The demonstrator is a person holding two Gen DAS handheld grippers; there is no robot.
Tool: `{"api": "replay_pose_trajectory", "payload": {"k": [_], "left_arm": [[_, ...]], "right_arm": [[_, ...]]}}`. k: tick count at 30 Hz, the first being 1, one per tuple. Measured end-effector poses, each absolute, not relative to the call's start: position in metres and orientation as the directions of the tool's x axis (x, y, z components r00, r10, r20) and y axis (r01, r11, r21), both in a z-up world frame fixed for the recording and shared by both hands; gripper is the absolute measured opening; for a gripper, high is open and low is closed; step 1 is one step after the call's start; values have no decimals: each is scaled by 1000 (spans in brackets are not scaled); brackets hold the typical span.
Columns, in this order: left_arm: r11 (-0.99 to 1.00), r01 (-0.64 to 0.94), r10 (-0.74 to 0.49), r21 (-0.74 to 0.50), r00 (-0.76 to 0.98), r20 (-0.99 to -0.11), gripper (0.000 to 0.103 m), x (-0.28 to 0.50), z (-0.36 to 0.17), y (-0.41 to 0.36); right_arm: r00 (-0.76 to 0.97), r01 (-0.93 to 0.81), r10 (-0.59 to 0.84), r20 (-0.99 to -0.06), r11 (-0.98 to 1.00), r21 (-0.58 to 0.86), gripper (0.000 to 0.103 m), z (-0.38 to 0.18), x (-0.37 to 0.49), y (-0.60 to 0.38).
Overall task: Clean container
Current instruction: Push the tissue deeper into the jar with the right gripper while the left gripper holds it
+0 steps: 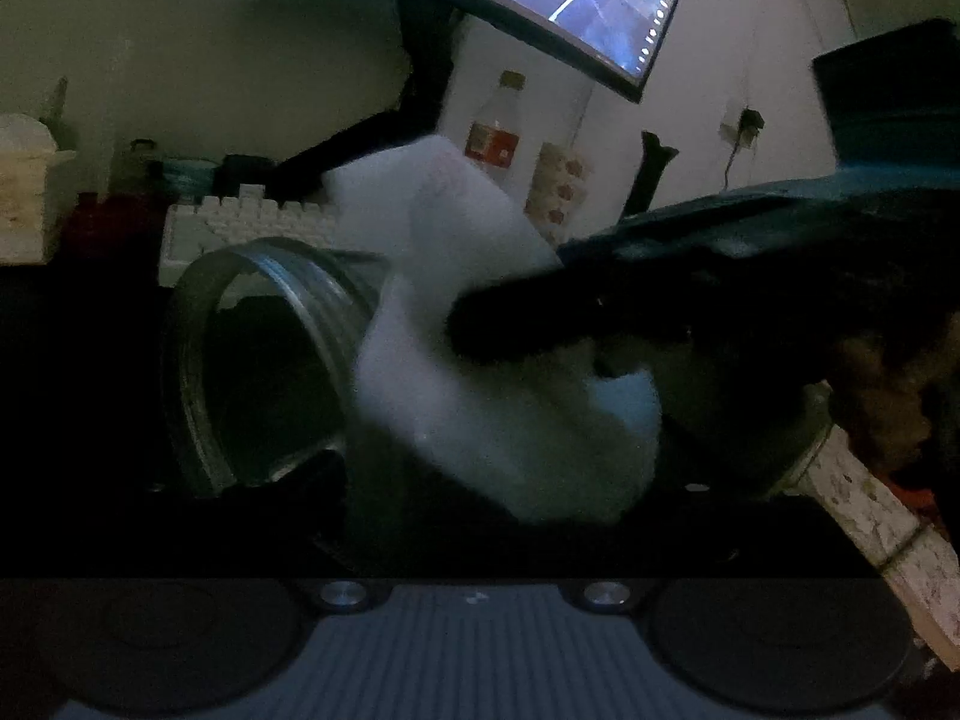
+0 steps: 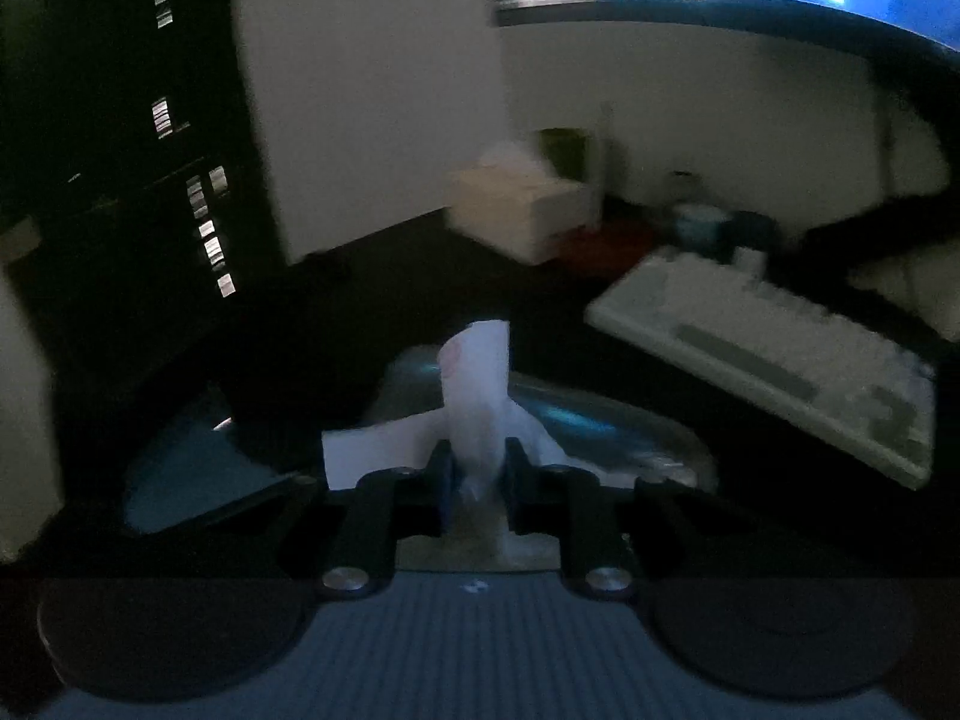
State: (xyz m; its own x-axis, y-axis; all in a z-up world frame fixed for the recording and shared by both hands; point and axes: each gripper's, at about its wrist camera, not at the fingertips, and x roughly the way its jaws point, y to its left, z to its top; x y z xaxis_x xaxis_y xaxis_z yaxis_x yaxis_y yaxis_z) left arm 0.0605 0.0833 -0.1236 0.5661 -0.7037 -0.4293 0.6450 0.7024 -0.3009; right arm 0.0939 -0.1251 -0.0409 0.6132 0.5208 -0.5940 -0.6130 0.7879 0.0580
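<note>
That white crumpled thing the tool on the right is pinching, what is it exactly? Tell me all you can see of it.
It looks like a white crumpled paper tissue, soft and thin, creased into folds. The right gripper is shut on its middle, so one end sticks up while a flap spreads to the side. In the left wrist view the tissue hangs right beside the open mouth of the clear plastic container, which lies tilted on its side. Whether the tissue touches the rim is unclear in the dim, blurred picture.

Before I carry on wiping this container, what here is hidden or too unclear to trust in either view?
- Left wrist view: the container's inside is too dark to judge clean; the white tissue and right tool cover its right side.
- Left wrist view: the left tool's own fingers are lost in darkness.
- Right wrist view: motion blur; the tissue hides part of the container.
</note>
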Motion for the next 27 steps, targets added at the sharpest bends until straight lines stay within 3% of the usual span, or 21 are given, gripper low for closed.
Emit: {"api": "replay_pose_trajectory", "payload": {"k": [5,9,10,12,13,17,23,27], "left_arm": [[718,615,-693,-326,587,-420,98,68,-125,89],[725,604,-687,-331,599,-412,94,69,-125,88],[734,595,-678,-328,609,-412,88,69,-125,87],[750,579,-661,-321,627,-413,61,69,-125,85],[752,575,-659,-323,629,-413,35,69,-125,85],[714,598,-700,-364,600,-387,14,69,-124,87],[503,571,-851,-649,458,-256,9,86,-127,107],[484,549,-859,-682,445,-251,14,91,-131,113]], "right_arm": [[693,-485,448,-565,869,94,19,-43,119,-142],[648,-590,538,-539,802,92,19,-43,104,-120],[632,-616,560,-536,782,91,19,-43,100,-116],[619,-642,578,-533,762,81,18,-43,98,-113],[625,-630,571,-532,772,88,18,-45,101,-117],[660,-551,527,-535,824,132,18,-49,114,-141],[648,-548,541,-536,820,165,19,-47,111,-156],[644,-555,545,-537,816,162,19,-46,111,-155]]}}
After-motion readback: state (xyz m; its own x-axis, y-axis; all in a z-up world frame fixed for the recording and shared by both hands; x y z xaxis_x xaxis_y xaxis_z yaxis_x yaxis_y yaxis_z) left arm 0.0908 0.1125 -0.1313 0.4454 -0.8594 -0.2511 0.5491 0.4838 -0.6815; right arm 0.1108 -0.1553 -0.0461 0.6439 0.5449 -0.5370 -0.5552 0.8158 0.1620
